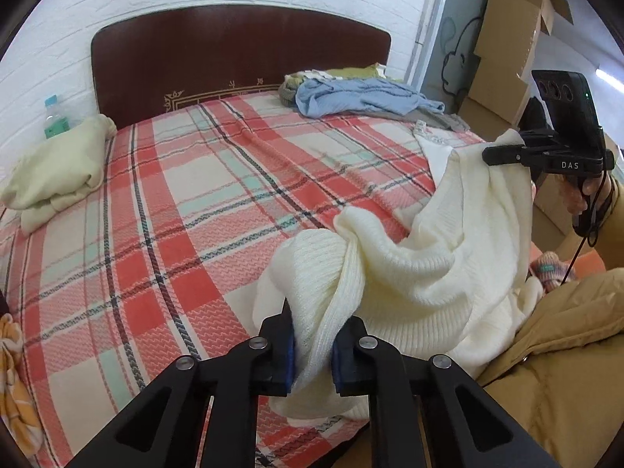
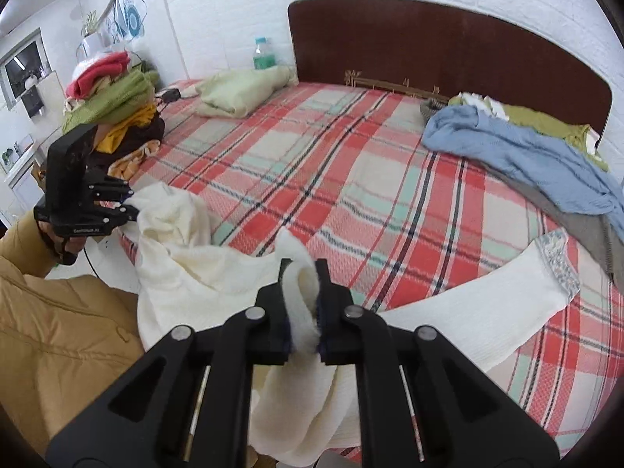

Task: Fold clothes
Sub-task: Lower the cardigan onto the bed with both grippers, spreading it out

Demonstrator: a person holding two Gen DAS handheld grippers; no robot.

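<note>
A cream knit sweater hangs between both grippers over the near edge of the plaid bed. My left gripper is shut on a bunched fold of it, and shows in the right wrist view at the left. My right gripper is shut on another edge of the sweater, and shows in the left wrist view at the right, held higher. One sleeve with a patterned cuff lies flat on the bed.
A blue garment on a pile of clothes lies at the headboard's right. A pale green folded garment and a water bottle sit at the far left. A stack of clothes stands left of the bed. Cardboard boxes stand at the right.
</note>
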